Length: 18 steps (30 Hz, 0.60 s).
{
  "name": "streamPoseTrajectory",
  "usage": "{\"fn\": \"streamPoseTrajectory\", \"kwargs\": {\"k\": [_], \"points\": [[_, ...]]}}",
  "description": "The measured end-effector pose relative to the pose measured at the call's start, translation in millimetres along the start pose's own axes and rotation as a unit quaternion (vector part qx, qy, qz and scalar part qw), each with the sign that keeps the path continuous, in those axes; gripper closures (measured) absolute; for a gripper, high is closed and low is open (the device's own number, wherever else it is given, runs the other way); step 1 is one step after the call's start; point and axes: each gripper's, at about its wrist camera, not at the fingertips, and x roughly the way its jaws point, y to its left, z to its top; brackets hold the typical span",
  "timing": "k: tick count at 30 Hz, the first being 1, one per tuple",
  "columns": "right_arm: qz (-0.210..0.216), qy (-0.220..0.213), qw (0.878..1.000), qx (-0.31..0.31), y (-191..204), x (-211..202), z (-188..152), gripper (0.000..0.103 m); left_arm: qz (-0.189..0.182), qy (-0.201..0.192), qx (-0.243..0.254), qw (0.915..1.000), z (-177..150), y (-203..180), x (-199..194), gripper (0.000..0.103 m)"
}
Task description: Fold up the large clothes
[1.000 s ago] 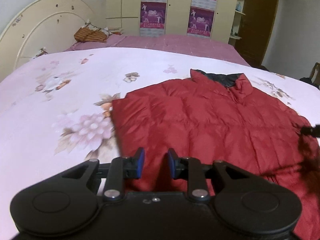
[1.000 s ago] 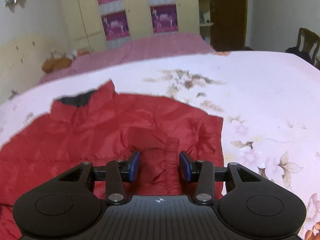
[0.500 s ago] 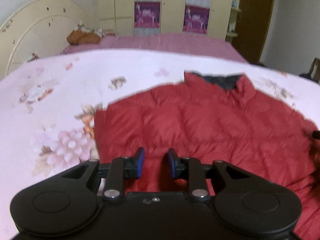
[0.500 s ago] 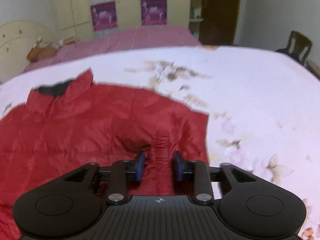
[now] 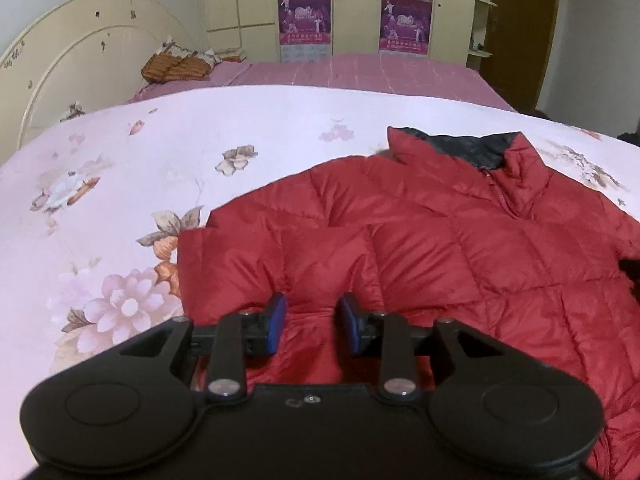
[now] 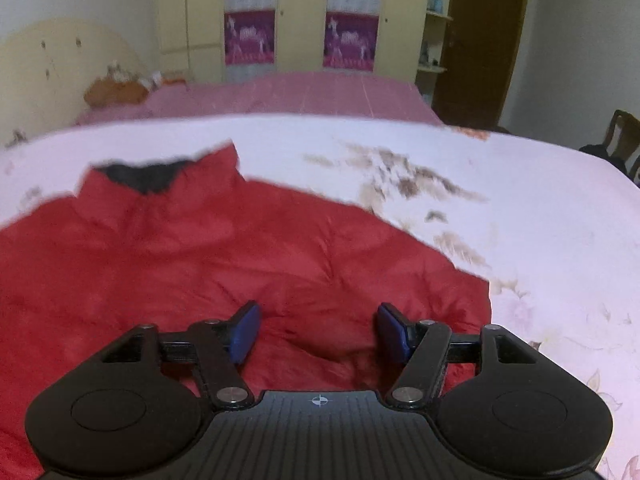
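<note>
A red quilted down jacket [image 5: 440, 248] with a dark collar lining lies spread on the pink floral bedspread [image 5: 120, 184]; it also shows in the right wrist view [image 6: 200, 256]. My left gripper [image 5: 312, 322] is over the jacket's left sleeve, its blue pads part open with a bulge of red fabric between them. My right gripper [image 6: 318, 330] is wide open just above the jacket's right part, holding nothing. The jacket's lower hem is hidden behind both grippers.
A cream headboard [image 5: 80, 64] stands at the left. A second bed with a purple cover [image 5: 360, 72] and an orange pillow [image 5: 176, 66] lies behind. A wardrobe with posters [image 6: 280, 20], a brown door [image 6: 472, 40] and a chair [image 6: 620, 136] line the far side.
My right gripper closed partway on the fabric, then opened wide and let it go. Both grippers shifted over the jacket. The left sleeve now lies folded in on the jacket's body.
</note>
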Motion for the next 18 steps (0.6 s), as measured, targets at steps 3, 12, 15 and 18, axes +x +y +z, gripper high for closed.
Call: {"fn": "streamPoseTrajectory", "kwargs": {"k": [3, 12, 15, 18], "points": [[-0.005, 0.012, 1.0, 0.003, -6.4, 5.3, -6.5, 0.035, -0.003, 0.006, -0.013, 0.9999, 1.8, 2.4, 4.8, 0.07], [0.014, 0.021, 0.999, 0.032, -18.0, -7.8, 1.6, 0.03, 0.003, 0.019, -0.017, 0.9997, 6.7, 2.3, 2.6, 0.068], [0.019, -0.006, 0.999, 0.048, -20.2, -29.8, 4.1, 0.03, 0.013, 0.017, -0.009, 0.9997, 7.0, -0.3, -3.3, 0.067], [0.028, -0.024, 0.998, 0.043, -15.4, -47.9, 7.2, 0.03, 0.017, 0.013, -0.009, 0.9997, 6.8, -2.8, -11.9, 0.067]]}}
